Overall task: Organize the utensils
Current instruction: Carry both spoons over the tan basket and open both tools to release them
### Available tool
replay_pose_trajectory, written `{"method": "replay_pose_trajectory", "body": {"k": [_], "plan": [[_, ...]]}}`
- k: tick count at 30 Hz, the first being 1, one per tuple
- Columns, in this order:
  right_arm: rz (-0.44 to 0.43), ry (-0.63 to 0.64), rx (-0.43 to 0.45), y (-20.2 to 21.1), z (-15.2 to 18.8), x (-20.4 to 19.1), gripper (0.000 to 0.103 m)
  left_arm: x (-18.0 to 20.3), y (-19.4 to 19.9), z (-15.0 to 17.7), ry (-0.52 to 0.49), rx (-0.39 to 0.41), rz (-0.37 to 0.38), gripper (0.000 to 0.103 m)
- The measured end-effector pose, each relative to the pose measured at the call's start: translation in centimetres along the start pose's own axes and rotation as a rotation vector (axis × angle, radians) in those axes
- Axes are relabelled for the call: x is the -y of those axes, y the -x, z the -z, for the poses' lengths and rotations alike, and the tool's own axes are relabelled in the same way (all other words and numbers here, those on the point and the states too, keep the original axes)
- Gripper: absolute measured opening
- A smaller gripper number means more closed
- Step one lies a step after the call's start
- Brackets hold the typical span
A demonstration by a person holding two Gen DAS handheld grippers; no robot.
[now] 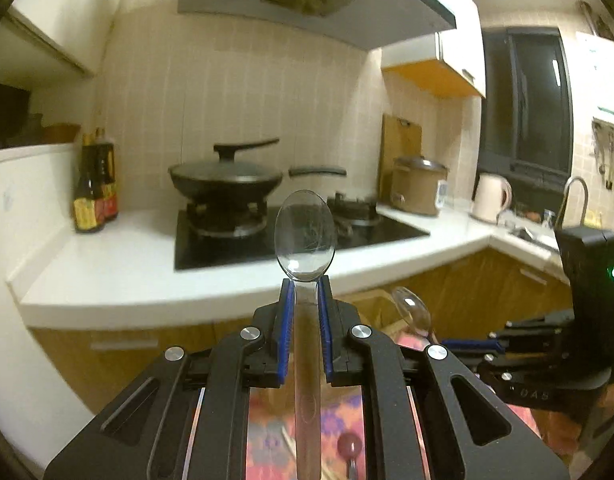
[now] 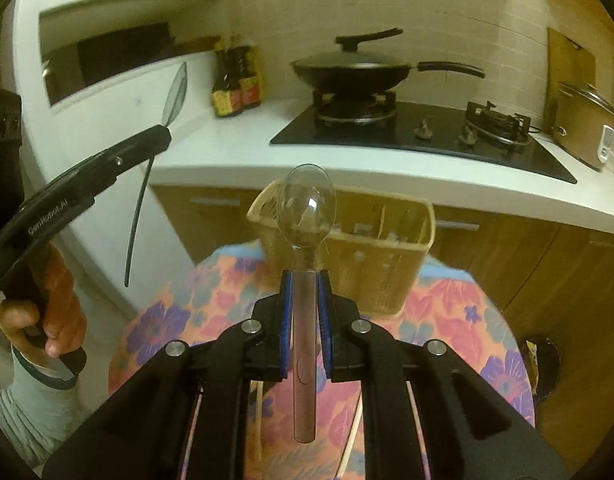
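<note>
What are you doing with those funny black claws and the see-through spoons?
A person holds a gripper in each hand, tidying utensils. The left gripper is shut on a clear plastic spoon, held up in front of the stove. The right gripper is shut on a second clear spoon, pointing toward the wicker utensil basket on the flowery tablecloth. Neither spoon is in the basket yet.
</note>
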State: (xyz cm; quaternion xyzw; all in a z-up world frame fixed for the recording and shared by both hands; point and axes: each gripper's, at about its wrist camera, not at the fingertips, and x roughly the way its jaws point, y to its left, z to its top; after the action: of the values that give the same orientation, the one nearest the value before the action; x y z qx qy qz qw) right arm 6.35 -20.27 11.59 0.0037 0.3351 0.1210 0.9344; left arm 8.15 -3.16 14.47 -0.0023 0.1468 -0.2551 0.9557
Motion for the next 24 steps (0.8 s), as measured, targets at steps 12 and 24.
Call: {"method": "replay_pose_trajectory", "body": {"k": [12,24], "plan": [[0.105,-0.078,0.336,-0.9,-6.7,4.4,0.010,-2.0,-7.8,-2.1,0.074,0.130,0.101,0.010],[0.147,-0.085,0.381,-7.1,-5.7,7.0,0.010,-5.0,-13.8,1.0,0.145,0.119,0.094,0.011]]}}
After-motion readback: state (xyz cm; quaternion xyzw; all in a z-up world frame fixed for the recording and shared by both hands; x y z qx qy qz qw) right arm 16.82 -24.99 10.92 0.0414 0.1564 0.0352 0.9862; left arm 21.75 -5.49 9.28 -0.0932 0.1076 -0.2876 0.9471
